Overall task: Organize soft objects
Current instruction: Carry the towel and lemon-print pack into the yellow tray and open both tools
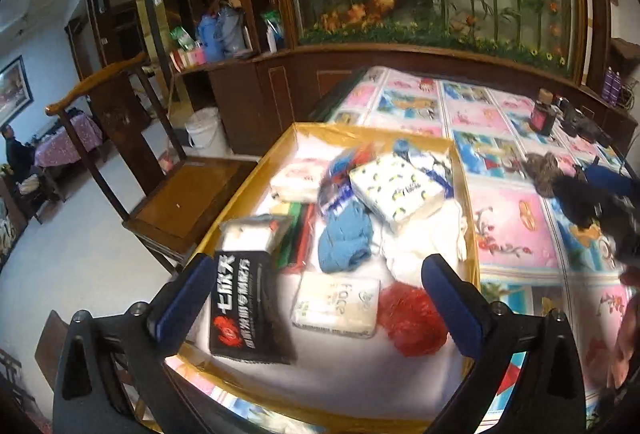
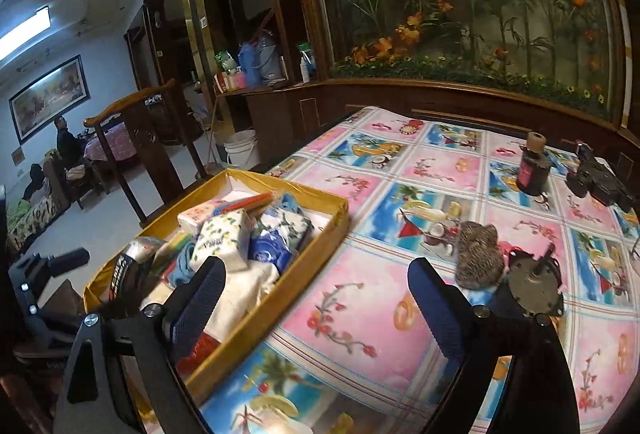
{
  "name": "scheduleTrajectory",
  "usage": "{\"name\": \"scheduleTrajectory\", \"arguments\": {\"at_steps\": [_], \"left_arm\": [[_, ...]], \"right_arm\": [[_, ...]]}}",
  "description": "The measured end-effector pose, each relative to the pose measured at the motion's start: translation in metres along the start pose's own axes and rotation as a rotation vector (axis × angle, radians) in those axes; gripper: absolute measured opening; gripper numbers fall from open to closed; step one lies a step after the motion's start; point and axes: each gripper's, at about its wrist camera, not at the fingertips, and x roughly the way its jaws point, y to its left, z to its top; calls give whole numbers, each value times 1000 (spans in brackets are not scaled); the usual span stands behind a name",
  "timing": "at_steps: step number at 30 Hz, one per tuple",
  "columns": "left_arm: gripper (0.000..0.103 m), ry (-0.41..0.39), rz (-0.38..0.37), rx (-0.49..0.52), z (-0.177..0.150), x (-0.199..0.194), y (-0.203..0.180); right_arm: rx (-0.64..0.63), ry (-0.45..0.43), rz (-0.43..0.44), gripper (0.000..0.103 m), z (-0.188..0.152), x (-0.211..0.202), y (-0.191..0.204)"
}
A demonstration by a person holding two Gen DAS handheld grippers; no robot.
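A shallow yellow box (image 1: pixel 256 177) (image 2: pixel 256 318) sits at the table's left edge. It holds several soft items: a lemon-print tissue pack (image 1: pixel 396 189) (image 2: pixel 222 238), a blue cloth (image 1: pixel 346 238), a white tissue pack (image 1: pixel 336 304), a red mesh bundle (image 1: pixel 412 318), a black packet (image 1: pixel 246 310) and white cloth (image 1: pixel 424 242). My left gripper (image 1: pixel 316 308) is open above the box's near end, holding nothing. My right gripper (image 2: pixel 316 308) is open over the tablecloth, right of the box. A brown-grey furry object (image 2: pixel 478 254) (image 1: pixel 544 169) lies on the cloth, beyond the right finger.
A patterned pink and blue tablecloth (image 2: pixel 400 274) covers the table. A dark bottle (image 2: pixel 532 165), black devices (image 2: pixel 596 181) and a grey round object (image 2: pixel 534 288) stand at the right. A wooden chair (image 1: pixel 168 193) and white bucket (image 1: pixel 204 129) are left of the table.
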Motion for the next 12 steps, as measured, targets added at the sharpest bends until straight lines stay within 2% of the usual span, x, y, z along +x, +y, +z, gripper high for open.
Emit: {"name": "scheduleTrajectory", "arguments": {"at_steps": [4, 8, 12], "left_arm": [[103, -51, 28, 29, 0, -18, -5], [103, -36, -22, 39, 0, -22, -11], [103, -50, 25, 66, -2, -25, -20]], "right_arm": [[-5, -7, 12, 95, -18, -21, -2], [-26, -12, 31, 95, -30, -33, 5], [-11, -3, 33, 95, -35, -37, 4]]}}
